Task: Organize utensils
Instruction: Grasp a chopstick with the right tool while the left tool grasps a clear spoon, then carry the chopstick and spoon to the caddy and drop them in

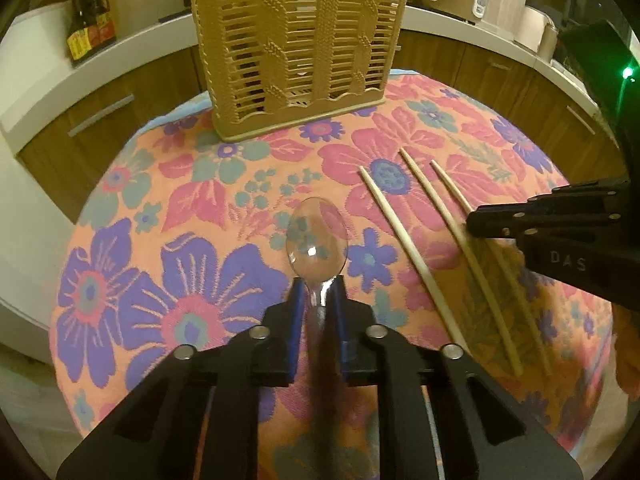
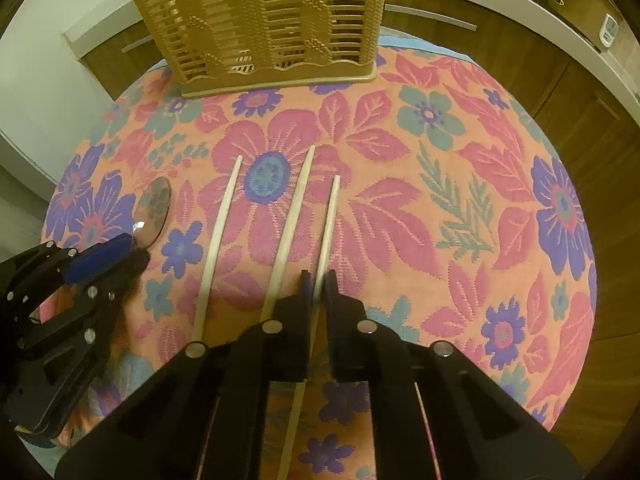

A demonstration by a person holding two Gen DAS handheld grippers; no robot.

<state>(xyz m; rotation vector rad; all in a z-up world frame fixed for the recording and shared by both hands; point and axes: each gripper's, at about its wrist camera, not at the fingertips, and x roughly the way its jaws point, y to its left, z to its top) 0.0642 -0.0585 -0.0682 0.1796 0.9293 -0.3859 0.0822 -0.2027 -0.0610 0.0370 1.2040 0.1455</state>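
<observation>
The left gripper (image 1: pixel 319 286) is clamping its jaws on the neck of a clear plastic spoon (image 1: pixel 317 236) lying on the flowered tabletop (image 1: pixel 200 208). To its right, the right gripper (image 2: pixel 318 280) is pinching the rightmost chopstick (image 2: pixel 329 220) of three lying side by side. A tan slatted utensil basket (image 1: pixel 296 52) is standing at the far edge.

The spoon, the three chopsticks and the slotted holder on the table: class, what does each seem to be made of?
Spoon: clear glossy plastic, probably; the cloth's flowers show through its bowl, with bright glints.
Chopsticks: pale matte sticks, likely bamboo or wood; no shine, tapered.
Holder: tan moulded plastic with slats and woven-look relief, slightly satin.
</observation>
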